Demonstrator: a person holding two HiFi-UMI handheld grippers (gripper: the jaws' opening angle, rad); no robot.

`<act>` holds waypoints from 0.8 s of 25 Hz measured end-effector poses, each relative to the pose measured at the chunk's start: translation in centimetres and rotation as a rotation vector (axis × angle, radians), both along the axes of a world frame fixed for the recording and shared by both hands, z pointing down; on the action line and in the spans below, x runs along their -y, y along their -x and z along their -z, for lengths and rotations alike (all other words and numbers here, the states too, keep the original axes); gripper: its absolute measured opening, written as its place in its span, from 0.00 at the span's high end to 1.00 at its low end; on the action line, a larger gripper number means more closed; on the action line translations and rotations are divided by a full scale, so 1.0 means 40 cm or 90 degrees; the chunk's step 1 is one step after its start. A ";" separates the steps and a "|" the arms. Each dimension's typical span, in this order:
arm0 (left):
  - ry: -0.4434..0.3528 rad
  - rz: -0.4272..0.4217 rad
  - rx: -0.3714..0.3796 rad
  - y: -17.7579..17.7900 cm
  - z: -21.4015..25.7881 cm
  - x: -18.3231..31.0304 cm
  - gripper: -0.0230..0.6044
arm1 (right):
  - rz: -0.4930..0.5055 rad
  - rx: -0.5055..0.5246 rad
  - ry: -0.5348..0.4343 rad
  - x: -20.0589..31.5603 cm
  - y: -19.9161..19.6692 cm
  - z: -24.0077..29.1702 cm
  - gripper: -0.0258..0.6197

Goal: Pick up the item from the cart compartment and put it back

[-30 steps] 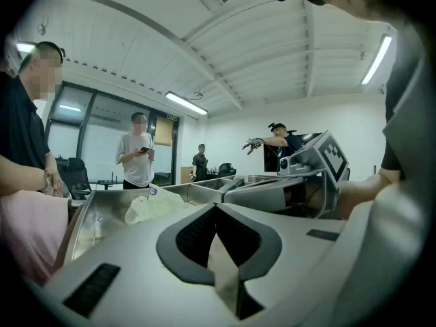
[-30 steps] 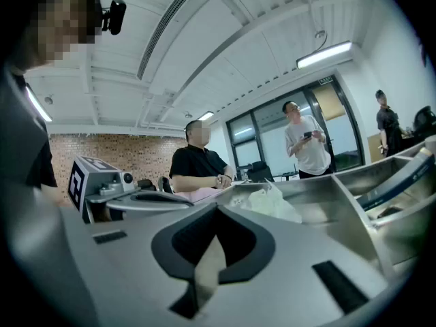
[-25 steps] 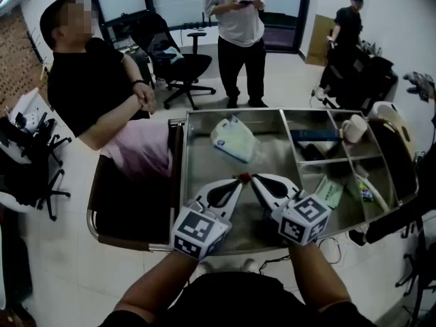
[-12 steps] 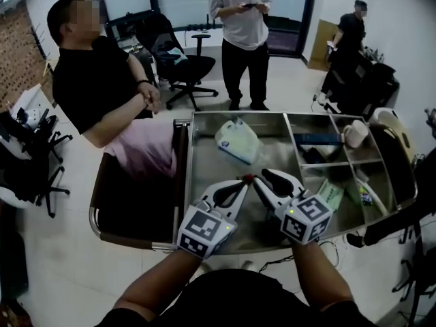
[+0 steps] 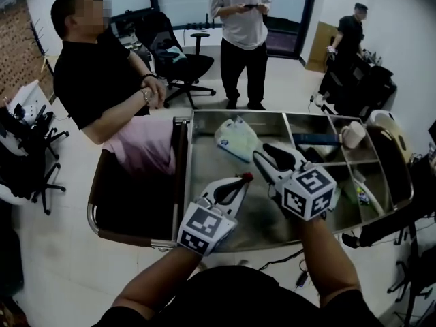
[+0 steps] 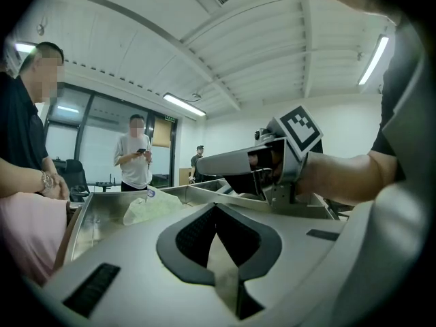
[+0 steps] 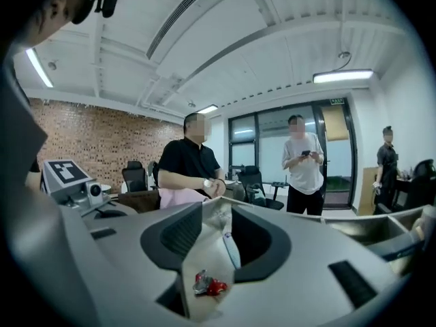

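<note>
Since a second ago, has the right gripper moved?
Yes. The right gripper moved up-frame toward the cart divider; its jaws just opened, a small red scrap showing between them.

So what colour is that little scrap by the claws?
The scrap is red and silver; right gripper view shows it best.

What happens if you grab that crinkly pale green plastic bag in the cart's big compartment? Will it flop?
Probably floppy: the pale green plastic bag looks wrinkled and lumpy. Likely light, as it looks thin. Its smooth film might slip.

Cart (image 5: 204, 165) of brushed metal (dull sheen); packet (image 5: 236, 139) of crinkled plastic.
</note>
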State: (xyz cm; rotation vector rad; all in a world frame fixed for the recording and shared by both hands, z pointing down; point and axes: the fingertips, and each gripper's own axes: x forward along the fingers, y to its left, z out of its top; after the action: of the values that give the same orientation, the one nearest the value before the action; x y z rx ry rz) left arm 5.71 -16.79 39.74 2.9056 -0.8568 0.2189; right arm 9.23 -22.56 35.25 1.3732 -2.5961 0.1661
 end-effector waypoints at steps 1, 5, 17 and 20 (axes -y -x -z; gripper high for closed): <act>0.003 0.000 -0.001 -0.001 0.001 0.000 0.96 | 0.000 -0.011 0.003 0.013 -0.003 -0.001 0.70; 0.012 0.001 -0.008 0.001 -0.005 0.002 0.96 | -0.008 -0.041 0.023 0.072 -0.012 -0.014 0.64; 0.013 0.004 -0.009 0.003 -0.006 0.003 0.96 | 0.001 -0.167 0.117 0.267 -0.010 -0.109 0.60; 0.014 0.002 -0.007 0.003 -0.005 0.002 0.96 | 0.004 -0.197 0.134 0.303 -0.008 -0.141 0.54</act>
State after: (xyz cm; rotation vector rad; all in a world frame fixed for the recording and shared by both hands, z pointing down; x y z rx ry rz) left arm 5.60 -16.89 39.93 2.8819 -0.8517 0.2104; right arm 9.54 -34.70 40.89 1.2104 -2.2588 0.2011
